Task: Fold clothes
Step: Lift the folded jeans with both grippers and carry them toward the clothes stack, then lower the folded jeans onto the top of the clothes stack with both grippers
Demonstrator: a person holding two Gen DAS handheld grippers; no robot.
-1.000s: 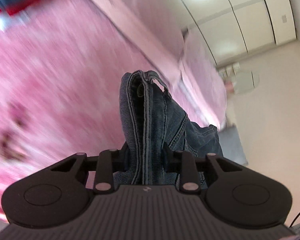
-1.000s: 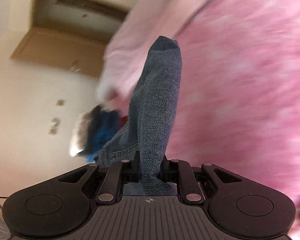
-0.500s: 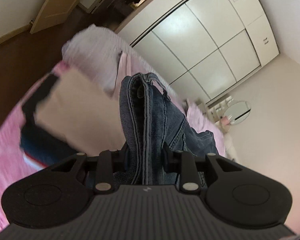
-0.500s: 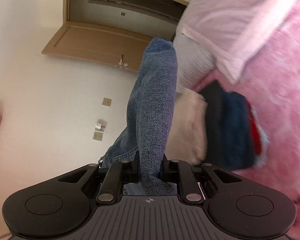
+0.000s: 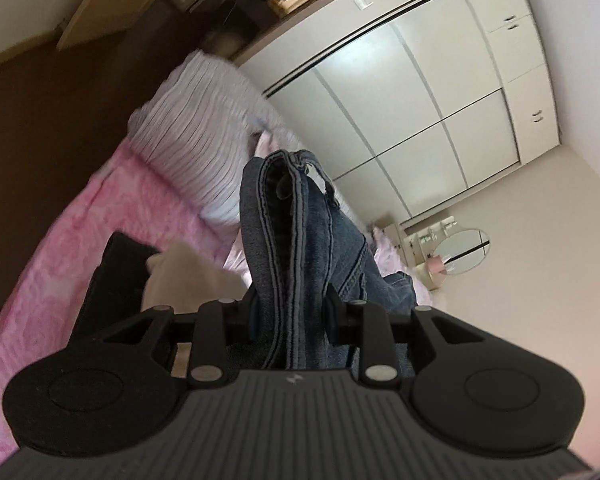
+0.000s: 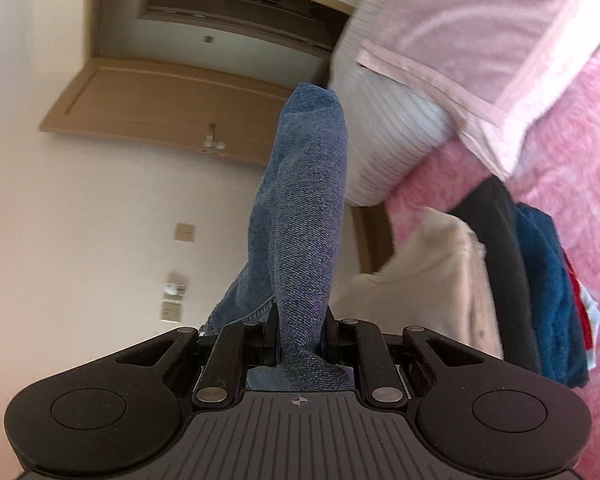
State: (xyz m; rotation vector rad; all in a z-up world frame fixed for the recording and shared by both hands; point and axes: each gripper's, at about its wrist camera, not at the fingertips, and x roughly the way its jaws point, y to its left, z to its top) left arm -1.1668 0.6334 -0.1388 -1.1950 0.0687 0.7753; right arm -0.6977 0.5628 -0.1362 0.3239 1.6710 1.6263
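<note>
Pink bedding covers a bed seen beyond both tools, with white wardrobe doors behind the left one and a wooden door behind the right one. A pair of blue jeans is held up off the bed between the two tools. The left tool is closed on the thick seamed waistband end; the right tool is closed on a bunched fold of denim.

Compared with a second ago, the blurred bedding that filled both views is replaced by a sharper view of pillows and a stack of folded clothes, now ahead of both tools. The jeans appear to be being carried toward that stack. Both tools are angled upward, rolled sideways.
</note>
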